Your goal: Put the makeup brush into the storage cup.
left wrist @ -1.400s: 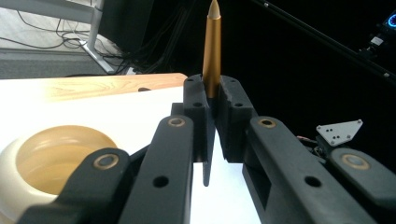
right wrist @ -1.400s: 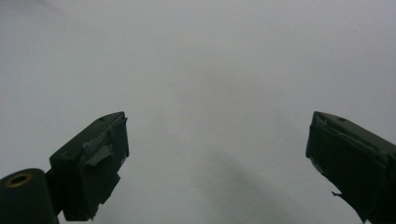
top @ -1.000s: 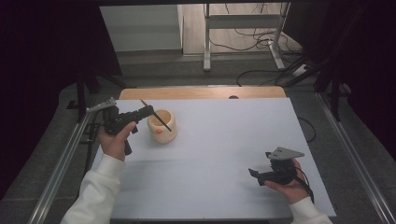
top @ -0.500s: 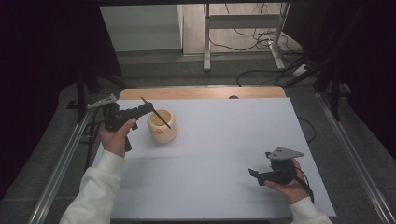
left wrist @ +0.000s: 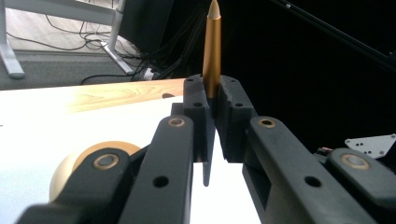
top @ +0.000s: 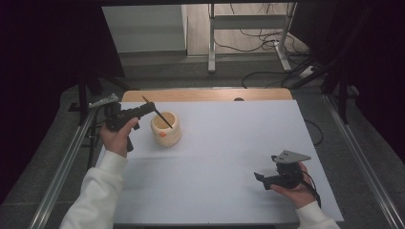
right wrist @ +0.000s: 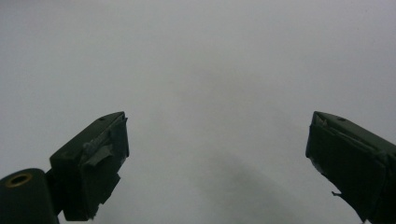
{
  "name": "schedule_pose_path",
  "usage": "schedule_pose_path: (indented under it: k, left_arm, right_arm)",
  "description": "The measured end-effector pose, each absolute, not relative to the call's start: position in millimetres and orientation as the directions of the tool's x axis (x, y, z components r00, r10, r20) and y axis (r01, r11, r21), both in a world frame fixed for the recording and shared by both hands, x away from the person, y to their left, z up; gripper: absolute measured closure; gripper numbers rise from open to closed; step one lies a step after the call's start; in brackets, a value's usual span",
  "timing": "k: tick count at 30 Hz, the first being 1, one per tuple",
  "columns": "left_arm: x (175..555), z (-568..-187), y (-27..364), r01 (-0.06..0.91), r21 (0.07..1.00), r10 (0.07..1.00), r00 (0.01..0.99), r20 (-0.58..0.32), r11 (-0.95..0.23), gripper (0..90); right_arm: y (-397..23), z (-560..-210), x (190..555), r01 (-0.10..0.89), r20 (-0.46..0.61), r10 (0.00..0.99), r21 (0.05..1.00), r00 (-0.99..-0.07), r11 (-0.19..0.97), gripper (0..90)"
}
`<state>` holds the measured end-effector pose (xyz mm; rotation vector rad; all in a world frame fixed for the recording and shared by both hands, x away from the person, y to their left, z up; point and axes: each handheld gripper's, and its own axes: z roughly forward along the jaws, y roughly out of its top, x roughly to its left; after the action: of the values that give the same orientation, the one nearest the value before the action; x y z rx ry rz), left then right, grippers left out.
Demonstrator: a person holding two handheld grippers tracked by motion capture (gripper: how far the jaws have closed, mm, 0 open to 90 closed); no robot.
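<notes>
The white rectangular tabletop (top: 224,157) spreads across the middle of the high view, with a strip of bare wood along its far edge. On it, in the upper left of the frame, stands a squat, rounded cream-coloured pot (top: 166,129) with an open mouth.

My left gripper (top: 152,109) hangs just to the left of that pot, its tips over the rim. Its jaws are closed tight on a slim dark stick (top: 157,112) that slants from upper left down to lower right, its lower end over or inside the pot's mouth; I cannot tell whether it touches the pot. In the left gripper view the stick (left wrist: 212,51) rises golden and pointed from between my pinched pads (left wrist: 196,100), and the pot (left wrist: 74,163) sits low at the lower left, partly behind my jaws.

My right gripper (top: 260,177) rests in the lower right of the high view, well apart from the pot. In the right gripper view its jaws stand wide apart with nothing between them, bare white tabletop (right wrist: 205,84) beyond.
</notes>
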<state>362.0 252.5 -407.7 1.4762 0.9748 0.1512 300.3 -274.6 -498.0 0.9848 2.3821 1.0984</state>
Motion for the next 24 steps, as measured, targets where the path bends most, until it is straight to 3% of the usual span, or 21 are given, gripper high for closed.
schedule_pose_path:
  k: [24]
  left_arm:
    - [385.3,-408.2,261.9,0.468,0.869,0.691,0.576,-0.437,0.159,83.6]
  right_arm:
    - [-274.5,-498.2,300.6,0.451,-0.018,0.711,0.762,-0.703,0.465,6.1]
